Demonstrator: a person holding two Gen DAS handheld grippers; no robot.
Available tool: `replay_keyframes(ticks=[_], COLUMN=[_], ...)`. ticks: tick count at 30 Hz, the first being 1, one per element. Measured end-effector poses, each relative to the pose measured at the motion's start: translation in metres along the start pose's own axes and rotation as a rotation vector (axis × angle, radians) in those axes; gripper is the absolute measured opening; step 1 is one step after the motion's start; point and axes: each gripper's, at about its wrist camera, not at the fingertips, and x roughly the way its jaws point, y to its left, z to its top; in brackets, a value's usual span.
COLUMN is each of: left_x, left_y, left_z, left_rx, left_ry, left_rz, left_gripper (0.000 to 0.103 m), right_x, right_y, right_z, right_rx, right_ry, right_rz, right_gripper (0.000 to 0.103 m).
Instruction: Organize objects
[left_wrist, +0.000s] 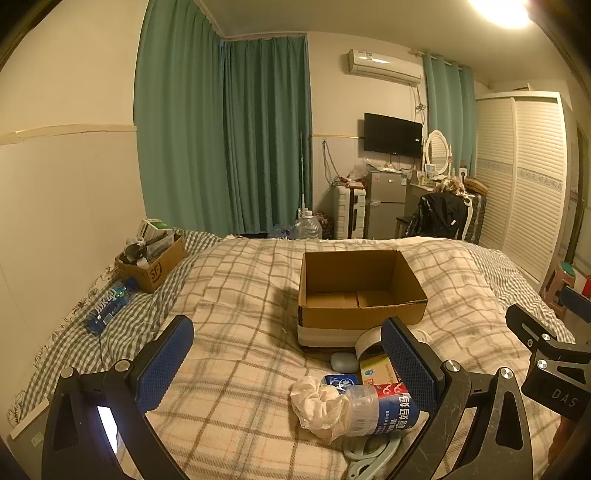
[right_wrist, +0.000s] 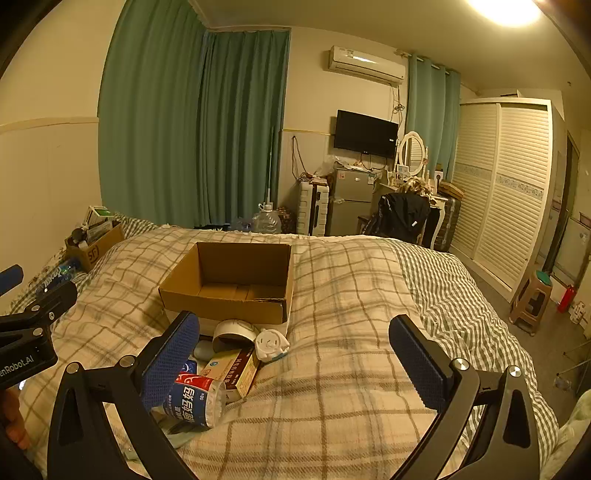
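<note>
Wide bare plaid blanket (right_wrist: 332, 369) lies right of the clutter. The open brown cardboard box (left_wrist: 360, 291) mid-bed holds nothing visible; a smaller brown carton (left_wrist: 155, 264), printed "SF", sits packed by the wall. Left gripper (left_wrist: 288, 365) and right gripper (right_wrist: 295, 363) both gape, holding nothing, above the blue-labelled clear plastic jar (left_wrist: 376, 410) lying on its side before the box.

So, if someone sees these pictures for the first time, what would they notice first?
Probably the open cardboard box, empty, in the middle of the plaid bed cover. Next, the small heap in front of it: a cotton swab jar lying on its side, flat boxes and a tape roll. Both the left gripper and right gripper hang open, holding nothing.
</note>
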Motion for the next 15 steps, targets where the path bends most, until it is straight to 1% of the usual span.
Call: replay_keyframes(ticks=[15], left_x=[-0.0014], left_y=[-0.0023], left_z=[-0.0027], left_rx=[0.002], left_ry=[0.004], left_rz=[-0.006], left_gripper=[0.103], right_x=[-0.0033], right_y=[0.0032], right_z=[-0.0018], right_rx=[-0.012], right_ry=[-0.005], right_rz=[-0.002], right_gripper=[0.103])
